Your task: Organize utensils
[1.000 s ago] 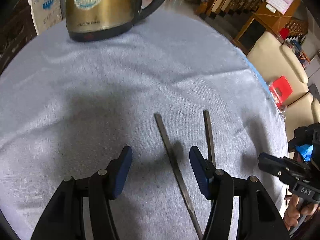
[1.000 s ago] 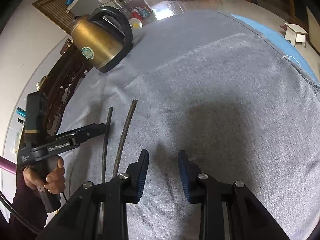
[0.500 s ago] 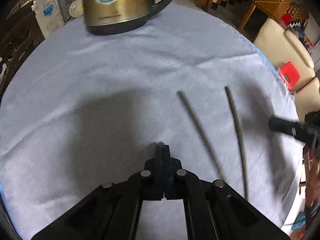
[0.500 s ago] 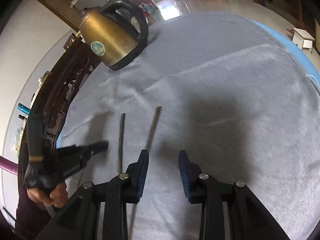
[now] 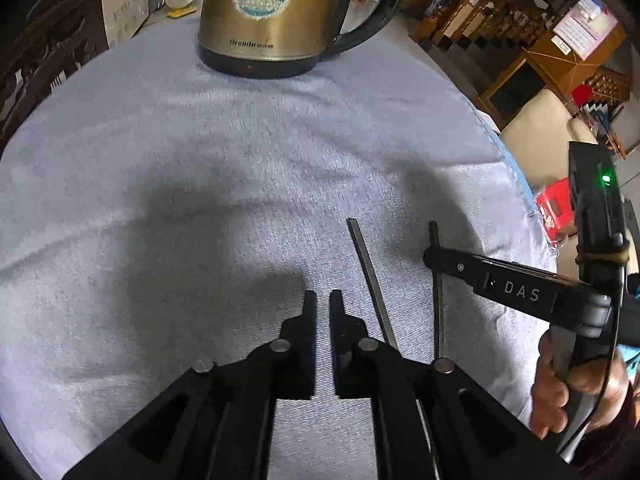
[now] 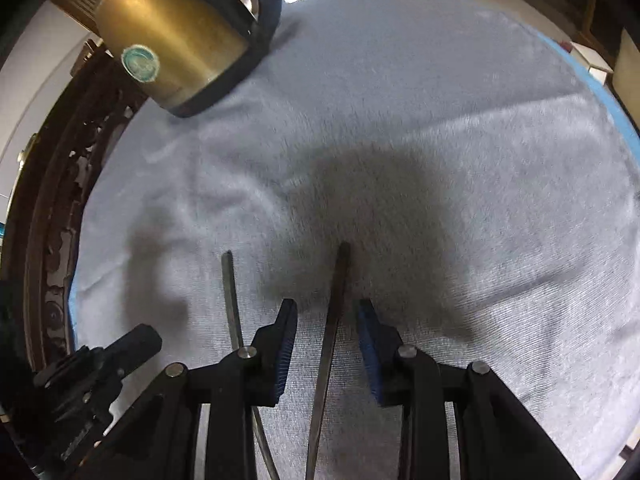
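Note:
Two thin metal chopsticks lie side by side on the grey cloth. In the left wrist view the nearer chopstick [image 5: 370, 280] runs just right of my left gripper [image 5: 322, 296]. That gripper's jaws stand a narrow gap apart and are opening, with nothing between them. The farther chopstick [image 5: 438, 308] passes under my right gripper [image 5: 430, 258]. In the right wrist view my right gripper [image 6: 326, 308] straddles one chopstick [image 6: 340, 280]. Its jaws are closing, and the blue pads stand clear of the metal. The other chopstick [image 6: 230, 296] lies to its left, near the left gripper [image 6: 148, 336].
A brass-coloured electric kettle [image 5: 272, 16] with a black handle stands at the far side of the round table [image 5: 200, 152], also visible as the kettle [image 6: 172, 32]. A hand [image 5: 560, 392] holds the right gripper at the table's right edge. Chairs and wooden furniture stand beyond.
My left gripper shut, slid left off the chopstick it straddled, then parted slightly. My right gripper moved left until a chopstick lay between its jaws, which have narrowed a little.

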A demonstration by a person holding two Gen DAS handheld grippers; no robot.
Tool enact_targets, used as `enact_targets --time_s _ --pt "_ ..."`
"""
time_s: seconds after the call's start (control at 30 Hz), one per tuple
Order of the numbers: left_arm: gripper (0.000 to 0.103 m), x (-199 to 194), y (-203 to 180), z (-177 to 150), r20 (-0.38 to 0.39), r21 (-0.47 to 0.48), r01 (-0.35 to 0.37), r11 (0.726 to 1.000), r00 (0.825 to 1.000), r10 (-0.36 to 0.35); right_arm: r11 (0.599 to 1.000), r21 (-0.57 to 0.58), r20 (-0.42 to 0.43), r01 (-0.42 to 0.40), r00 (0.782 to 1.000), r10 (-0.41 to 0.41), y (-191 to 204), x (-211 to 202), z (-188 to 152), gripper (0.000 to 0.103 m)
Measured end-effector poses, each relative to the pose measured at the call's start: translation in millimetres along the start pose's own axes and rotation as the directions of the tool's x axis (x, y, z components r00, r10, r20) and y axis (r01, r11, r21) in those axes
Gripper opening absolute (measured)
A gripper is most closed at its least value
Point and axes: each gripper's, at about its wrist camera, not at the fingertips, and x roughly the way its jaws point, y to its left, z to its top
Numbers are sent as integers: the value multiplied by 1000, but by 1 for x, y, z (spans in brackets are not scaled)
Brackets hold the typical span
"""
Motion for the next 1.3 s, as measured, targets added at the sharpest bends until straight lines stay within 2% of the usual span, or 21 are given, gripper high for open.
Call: enact_targets --time_s 0.07,0.2,0.33,0.47,0.53,0.6,0.73,0.8,0.87,0.97,1.13,1.3 --pt "24 10 -3 2 -11 -10 -5 1000 1000 5 999 -31 3 37 999 -37 4 5 -1 9" --pt "29 13 -2 3 -40 -36 8 999 999 -10 997 -66 6 37 999 -37 1 8 -4 8" --pt "47 19 -10 12 -61 -67 18 998 998 -22 990 -107 25 92 996 -90 -8 4 -8 7" --pt "47 32 -21 18 -88 -82 19 996 996 -26 984 -140 6 109 994 -109 -18 1 -10 8" --pt "47 42 -26 20 -110 -75 -8 997 994 0 985 -145 -13 93 995 -96 -23 0 -5 8" --pt "47 45 -29 22 -85 -72 -28 997 996 21 986 -151 -26 77 996 -82 -26 1 -4 8" --pt "47 50 -34 24 -87 -79 -21 997 996 14 990 -136 -33 45 998 -50 -32 2 0 8" --pt "43 51 -41 24 -77 -49 -45 998 996 41 991 -130 -33 35 999 -40 -36 -2 -2 8" --pt "24 54 -49 23 -72 -6 -84 996 994 83 991 -127 -29 30 999 -34 -38 -2 -2 8" --pt "8 59 -58 24 -83 34 -94 995 992 97 992 -124 -20 30 999 -33 -41 -6 -8 8" --pt "7 57 -62 16 -63 81 -112 990 991 117 989 -142 -10 45 999 -47 -40 -16 -21 8" --pt "5 33 -44 3 3 32 -129 991 992 129 992 -127 32 4 999 0 -47 -25 -36 7"
